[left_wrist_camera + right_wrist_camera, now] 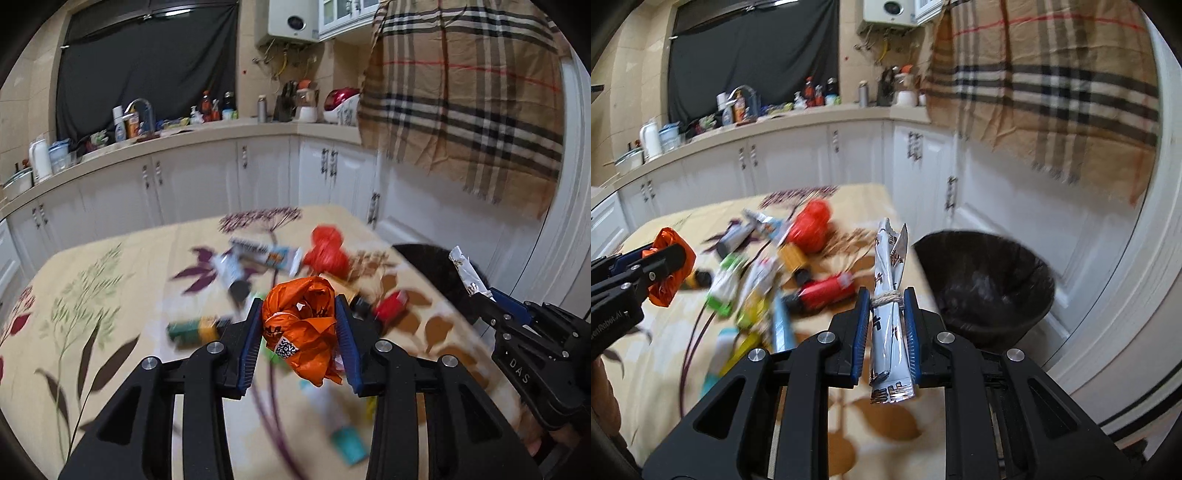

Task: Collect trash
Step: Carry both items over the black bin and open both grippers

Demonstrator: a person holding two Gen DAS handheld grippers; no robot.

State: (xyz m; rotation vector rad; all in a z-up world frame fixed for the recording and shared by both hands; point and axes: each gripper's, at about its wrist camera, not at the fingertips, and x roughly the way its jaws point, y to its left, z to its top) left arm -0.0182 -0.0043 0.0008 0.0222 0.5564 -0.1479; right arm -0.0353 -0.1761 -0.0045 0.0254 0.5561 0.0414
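My left gripper (298,308) is shut on a crumpled orange plastic bag (301,332) and holds it above the table; it also shows in the right wrist view (670,267). My right gripper (886,295) is shut on a rolled white wrapper tied with twine (889,306), held over the table's right edge beside a black-lined trash bin (986,284). The wrapper also shows in the left wrist view (467,271). Several pieces of trash lie on the floral tablecloth (110,295), among them a red bag (327,253) and a red can (827,290).
White kitchen cabinets (192,184) and a cluttered counter stand behind the table. A plaid cloth (469,96) hangs at the right above the bin (436,266). The loose trash is blurred by motion.
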